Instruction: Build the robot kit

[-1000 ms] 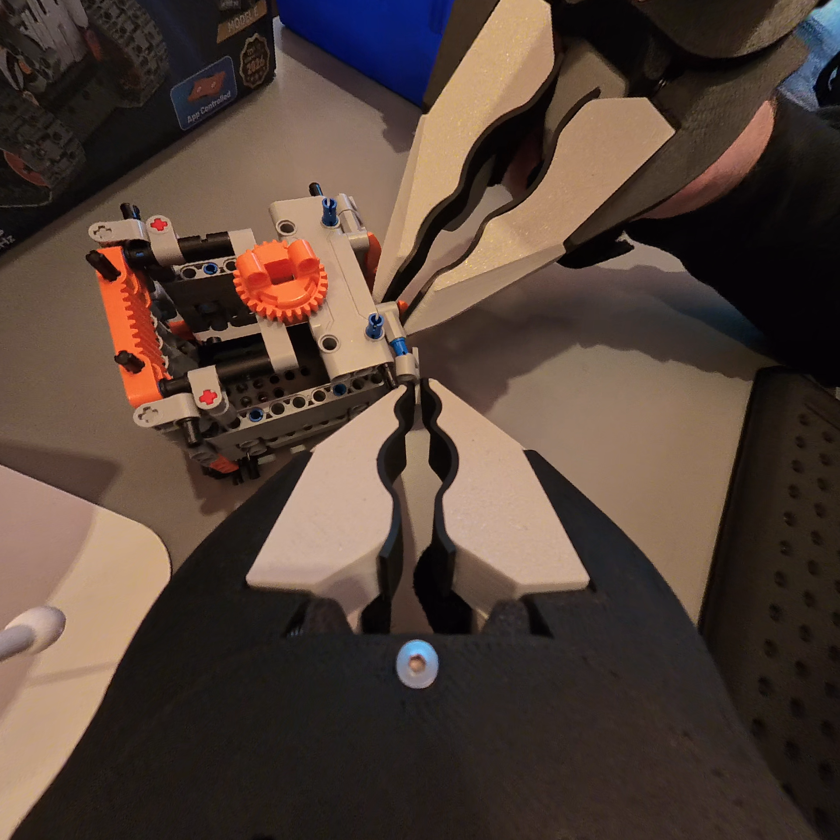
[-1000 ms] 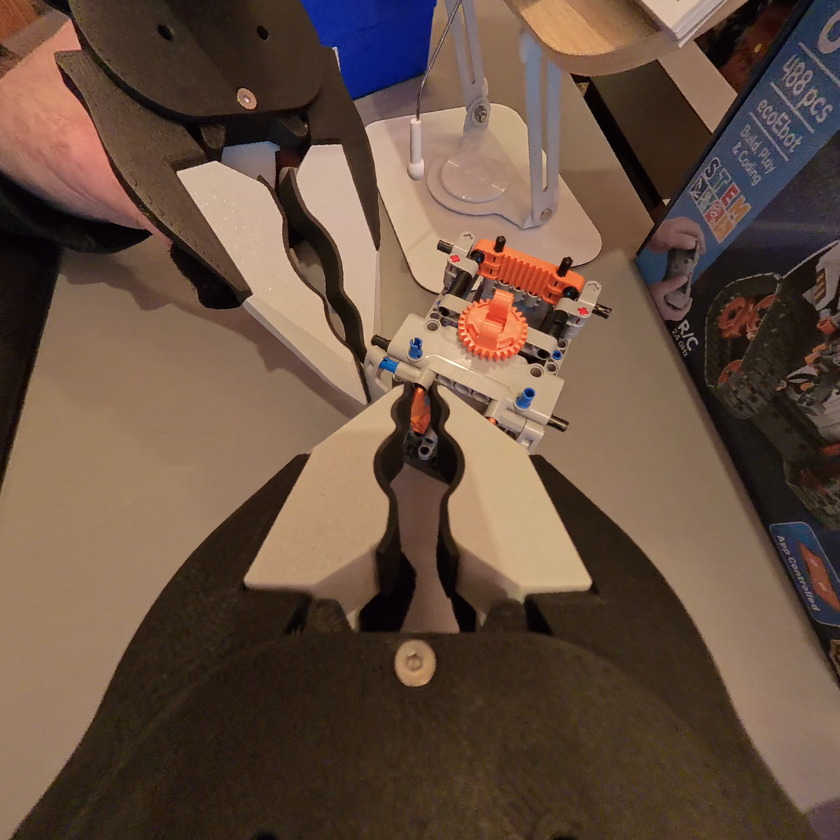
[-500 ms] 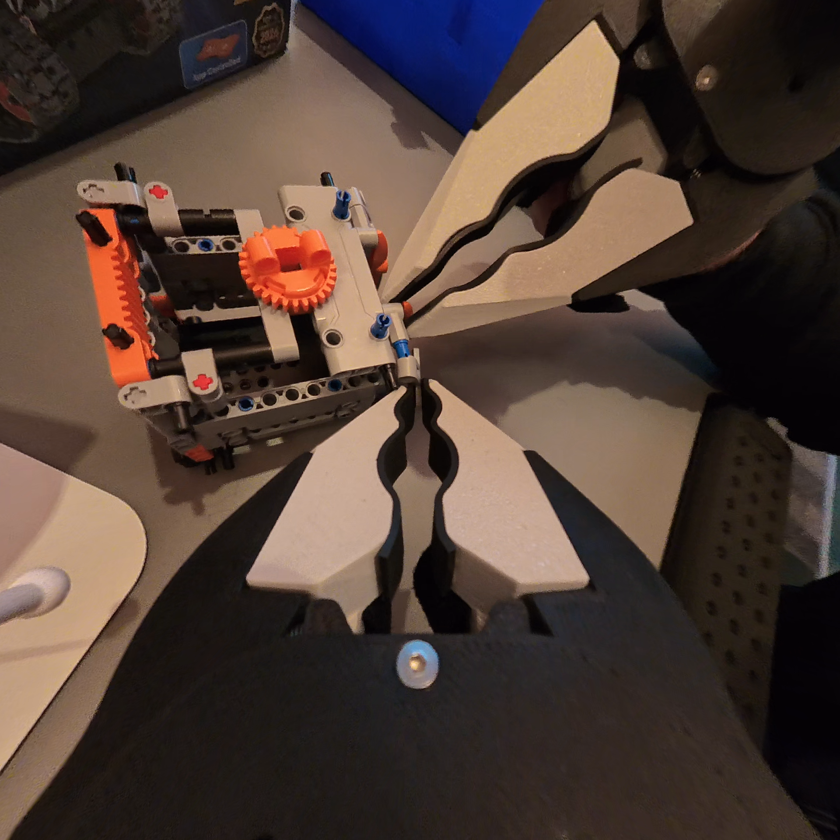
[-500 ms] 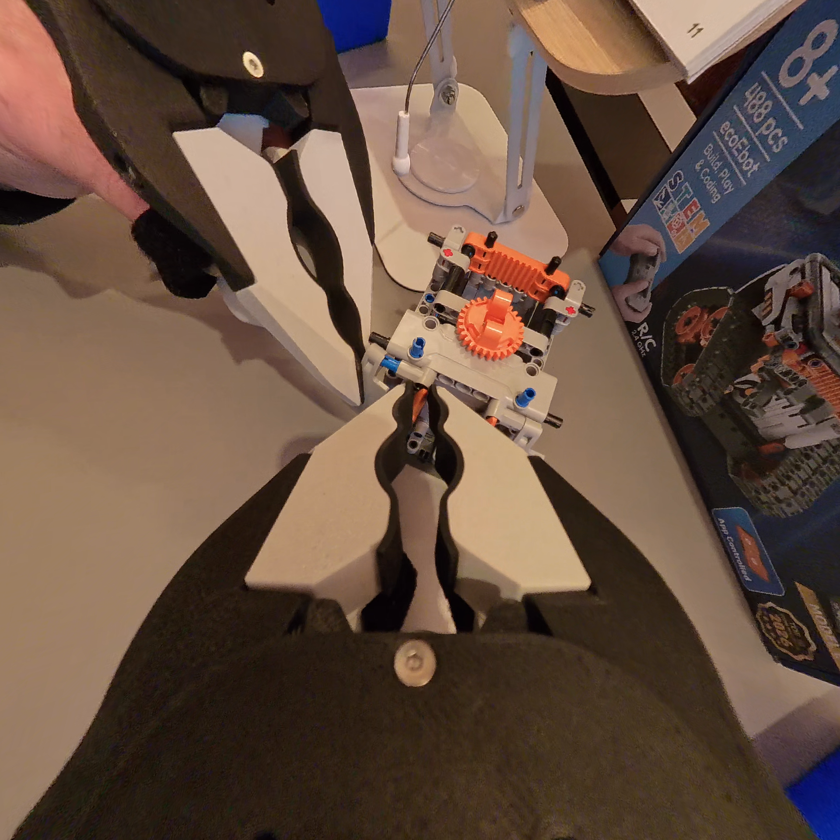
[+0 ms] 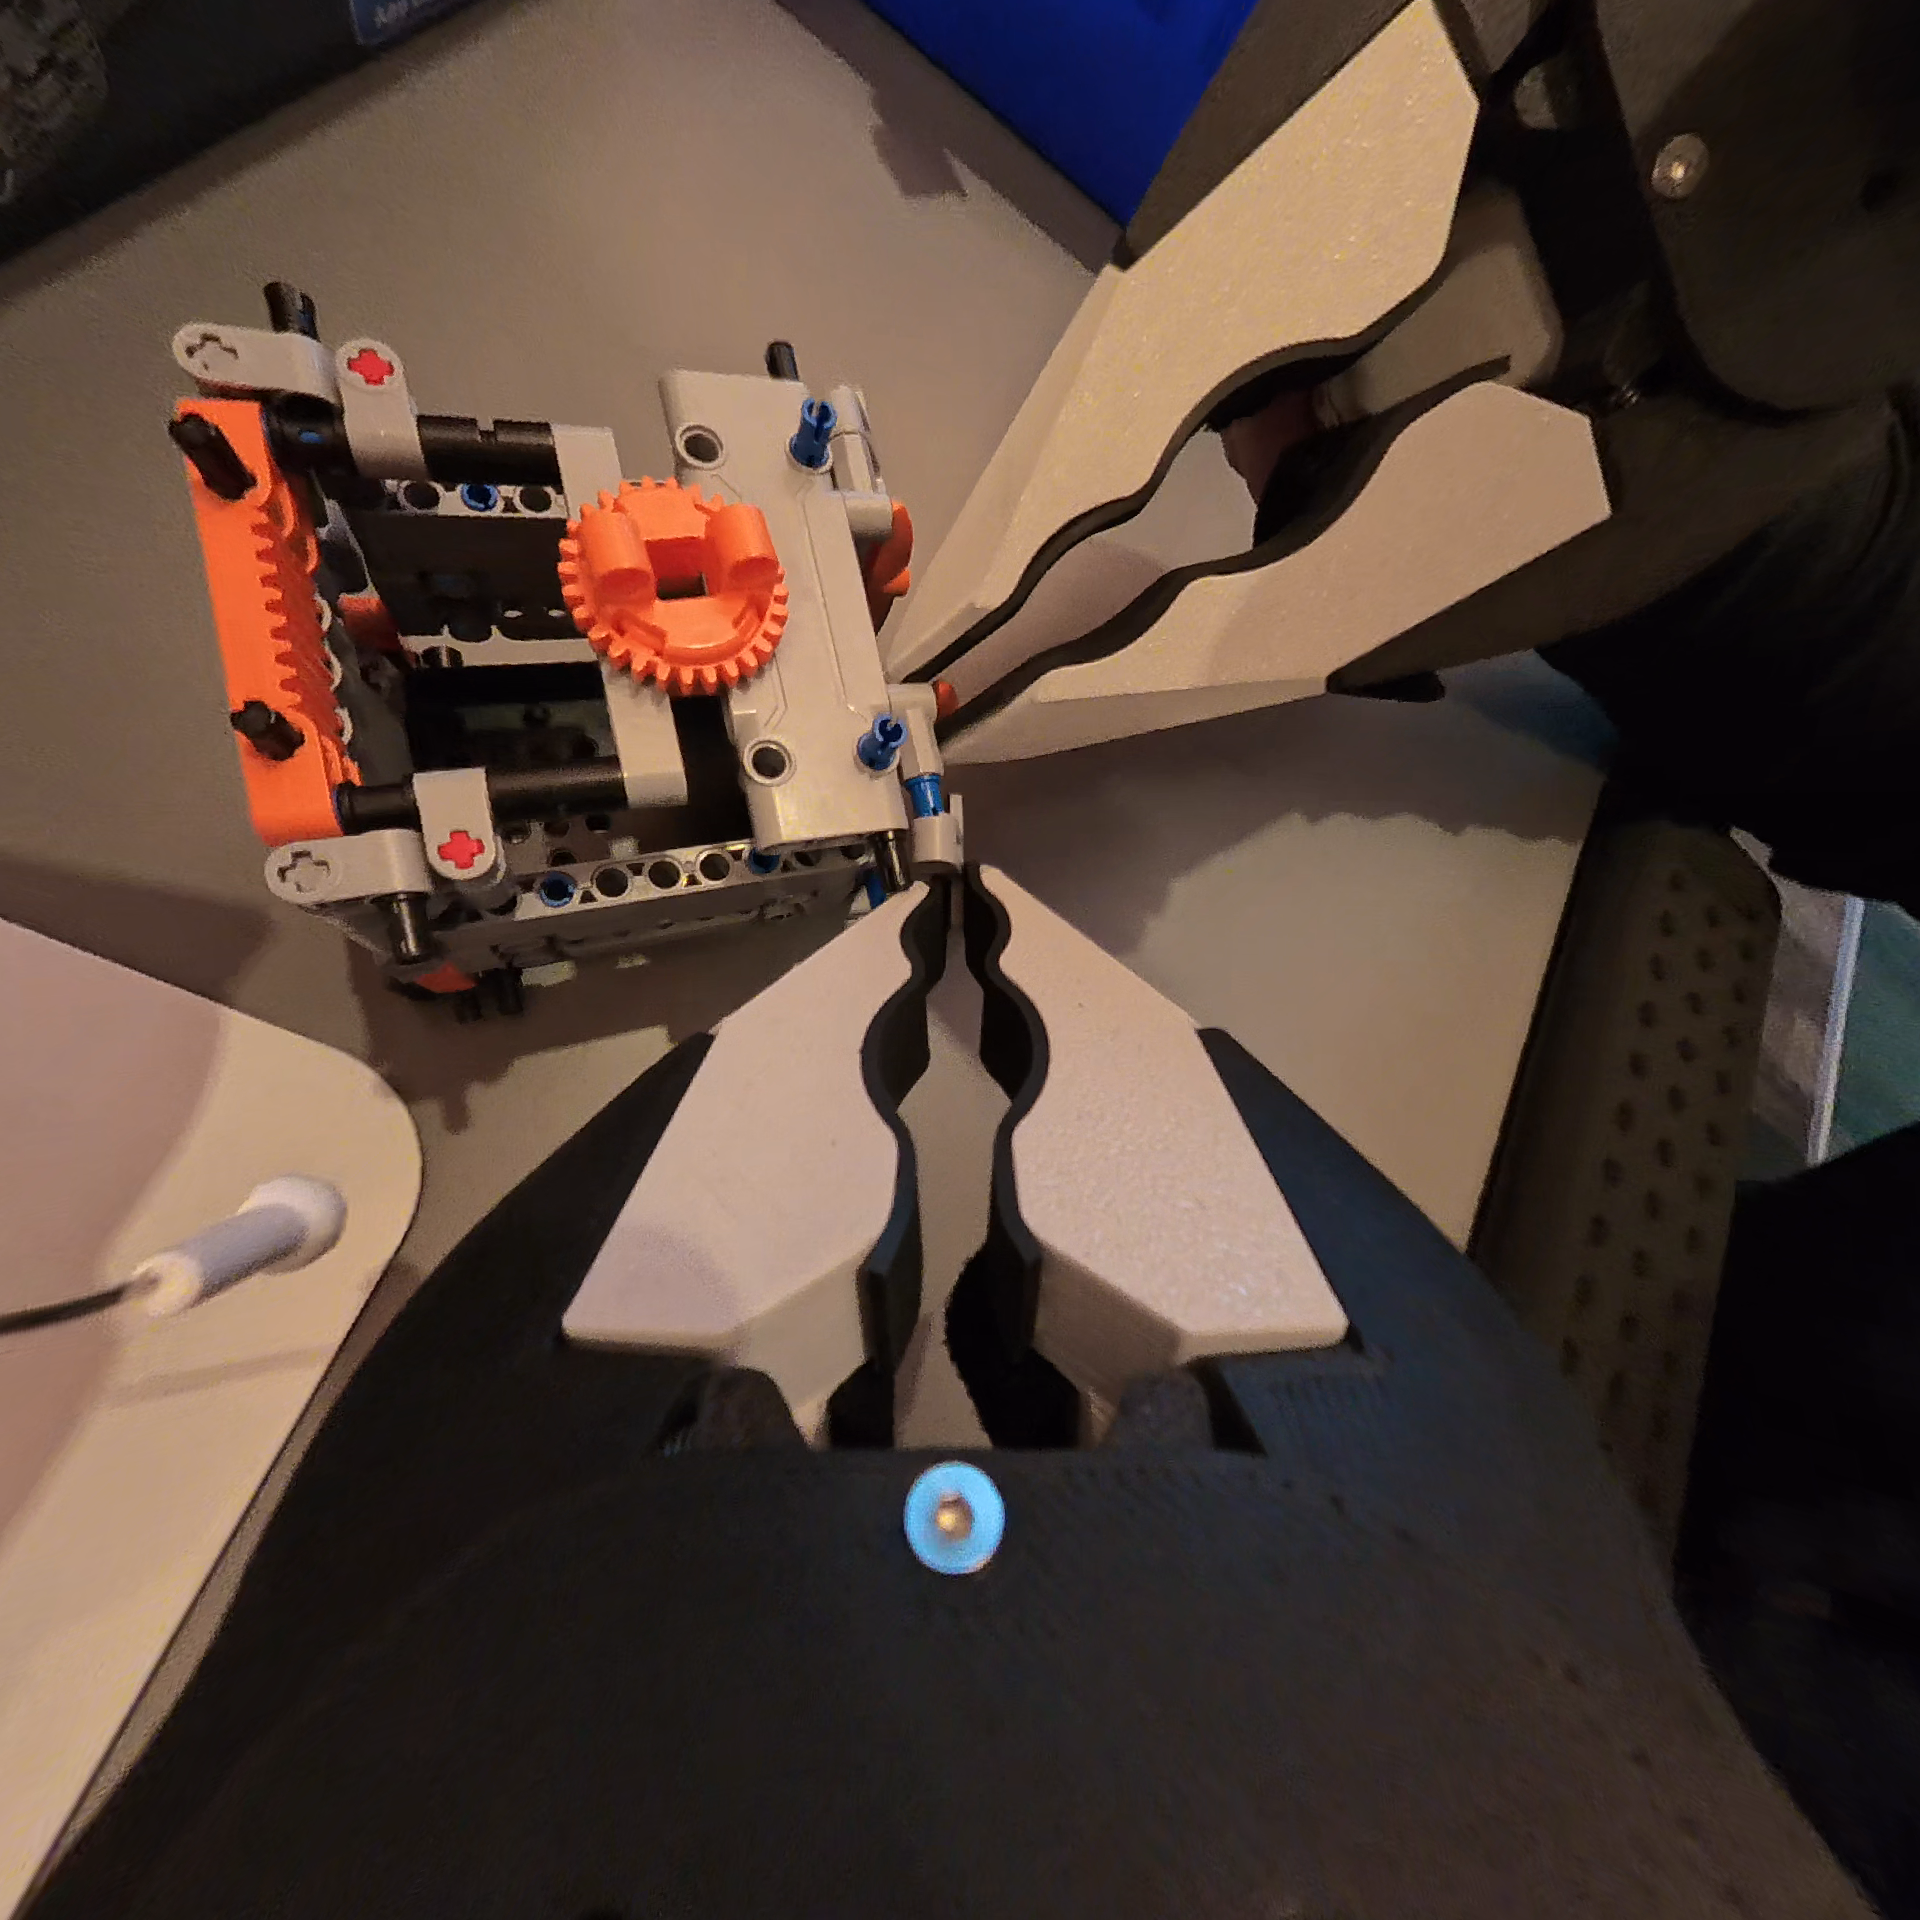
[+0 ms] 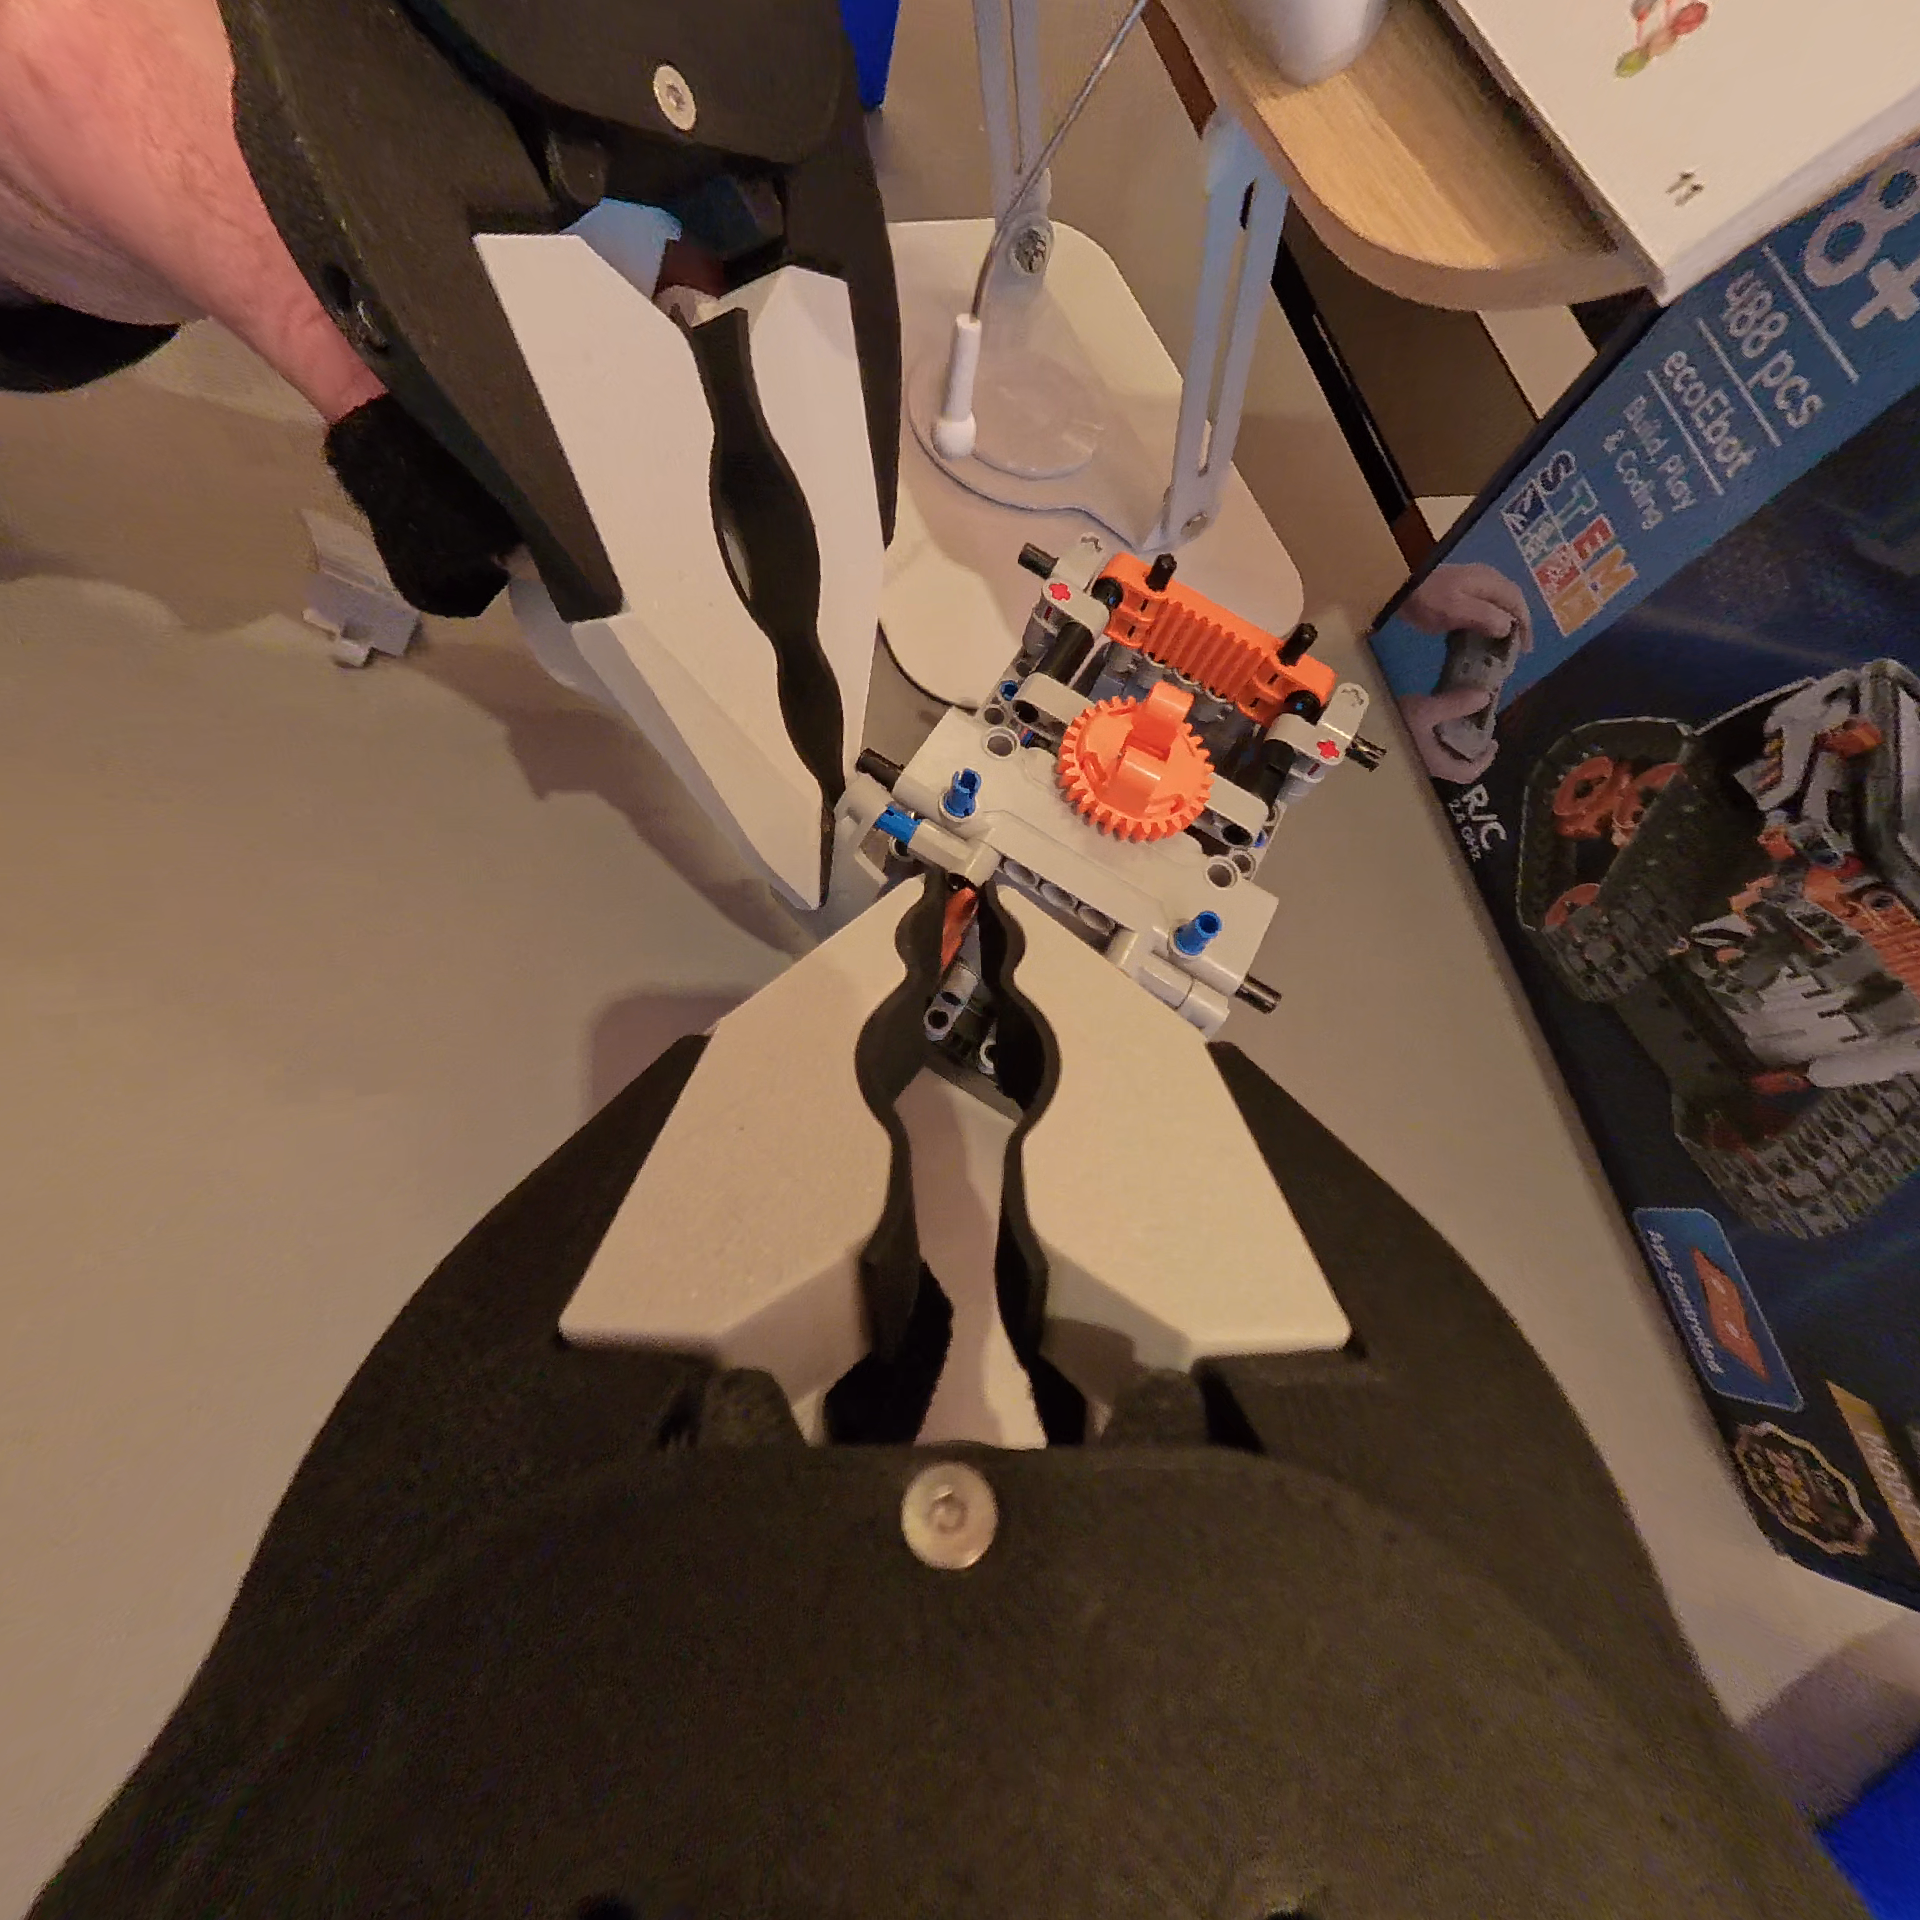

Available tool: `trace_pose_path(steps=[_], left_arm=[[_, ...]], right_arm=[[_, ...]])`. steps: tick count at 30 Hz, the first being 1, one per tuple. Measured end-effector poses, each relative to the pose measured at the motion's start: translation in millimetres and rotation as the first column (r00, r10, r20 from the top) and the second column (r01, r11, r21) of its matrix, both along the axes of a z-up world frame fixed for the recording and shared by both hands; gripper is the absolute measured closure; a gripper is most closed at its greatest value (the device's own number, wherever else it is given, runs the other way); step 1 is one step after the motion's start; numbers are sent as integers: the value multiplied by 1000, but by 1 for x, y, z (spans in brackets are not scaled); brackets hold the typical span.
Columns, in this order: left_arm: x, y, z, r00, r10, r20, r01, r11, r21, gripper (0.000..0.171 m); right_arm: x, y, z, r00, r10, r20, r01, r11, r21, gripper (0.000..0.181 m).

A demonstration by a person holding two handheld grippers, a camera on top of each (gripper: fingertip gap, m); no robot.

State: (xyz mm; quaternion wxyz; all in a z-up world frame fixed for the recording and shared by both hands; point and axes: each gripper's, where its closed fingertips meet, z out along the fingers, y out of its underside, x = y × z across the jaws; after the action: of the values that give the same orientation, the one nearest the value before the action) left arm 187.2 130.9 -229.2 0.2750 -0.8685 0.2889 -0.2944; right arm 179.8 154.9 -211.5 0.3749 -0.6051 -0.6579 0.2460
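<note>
A grey tabletop (image 6: 312, 1039) in warm dim light, a white lamp base (image 6: 1091, 416) and wooden shelf (image 6: 1403, 187) behind.

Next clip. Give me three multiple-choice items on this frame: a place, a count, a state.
1. Where is the orange toothed plastic gear on the grey-and-orange brick-built model? A on top; B underneath; C on a side face.
2. How many red cross marks show on the model? A two; B four; C none.
3. How is the right gripper? A wide open, clear of the model; B nearly closed on an orange part at the model's side; C out of view.
Key: A, it lies flat on the grey top plate; A, one on each of two grey arms; B, its tips pinch the orange piece.
</note>
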Motion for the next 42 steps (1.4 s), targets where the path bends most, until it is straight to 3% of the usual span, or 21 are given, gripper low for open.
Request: trace_pose_path(steps=[4, 8, 15, 22, 27, 33, 36, 42], left_arm=[[-11, -6, 2, 999, -28, 30, 28, 999, -23, 171], [-11, -6, 4, 992, 13, 126, -3, 997, -82, 171], [-10, -2, 5, 979, 98, 179, -83, 993, -87, 171], [-13, 3, 2, 987, 125, 100, -121, 991, -49, 171], [-15, 3, 1, 998, 56, -18, -57, 998, -14, 171], [-21, 0, 4, 1000, 14, 6, -14, 1000, 3, 170], [-26, -8, 4, 1000, -2, -15, 2, 999, 39, 159], [-18, -9, -21, 1000, 9, -24, -8, 1000, 31, 151]], right_arm=[[-11, -5, 1, 1000, 0, -4, 0, 1000, 1, 178], [-14, -5, 0, 1000, -13, 0, 13, 1000, -7, 178], [-16, -4, 0, 1000, -29, -3, 29, 999, -16, 178], [-18, -1, 0, 1000, -28, 12, 28, 1000, -8, 179], [-19, -1, 0, 1000, -17, 13, 17, 1000, -11, 179], [-21, -2, 0, 1000, -3, -3, 3, 1000, -21, 177], [-22, -4, 1, 1000, 7, -15, -8, 1000, -15, 177], [-22, -6, 1, 1000, 7, -20, -8, 999, -36, 177]])
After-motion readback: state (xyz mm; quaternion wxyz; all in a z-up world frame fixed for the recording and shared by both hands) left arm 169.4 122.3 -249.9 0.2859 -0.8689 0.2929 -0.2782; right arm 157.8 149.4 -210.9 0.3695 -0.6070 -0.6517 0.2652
